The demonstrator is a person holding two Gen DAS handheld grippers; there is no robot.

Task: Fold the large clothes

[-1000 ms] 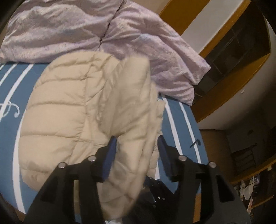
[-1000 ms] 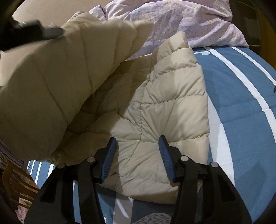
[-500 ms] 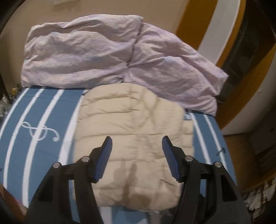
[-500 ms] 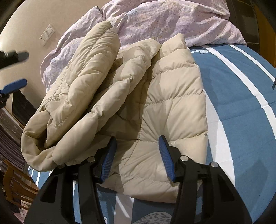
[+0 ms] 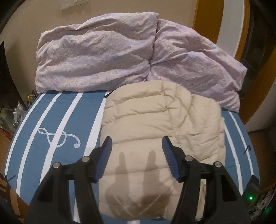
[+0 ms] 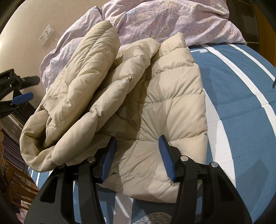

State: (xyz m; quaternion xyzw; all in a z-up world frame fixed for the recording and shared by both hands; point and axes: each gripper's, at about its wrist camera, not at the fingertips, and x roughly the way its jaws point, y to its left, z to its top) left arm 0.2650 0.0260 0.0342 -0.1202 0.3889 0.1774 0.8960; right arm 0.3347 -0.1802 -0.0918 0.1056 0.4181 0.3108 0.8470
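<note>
A beige quilted puffer jacket (image 5: 155, 120) lies folded on the blue, white-striped bed (image 5: 69, 117). My left gripper (image 5: 137, 143) hovers open above the jacket's near half, nothing between its pads, and casts its shadow on the fabric. In the right wrist view the jacket (image 6: 163, 103) has a thick folded-over flap lying along its left side. My right gripper (image 6: 137, 143) stands open over the near hem, not pinching it. The left gripper (image 6: 29, 88) shows at that view's far left edge, clear of the jacket.
Crumpled lilac bedding (image 5: 96, 56) is heaped against the wall behind the jacket, touching its far edge. A wooden door frame (image 5: 203, 13) stands at the right. The bed drops off to a wooden chair (image 6: 17, 181) on the left.
The left gripper let go of the jacket flap it held up; the flap dropped onto the jacket. The left gripper widened and drew back. The right gripper has stayed put.
</note>
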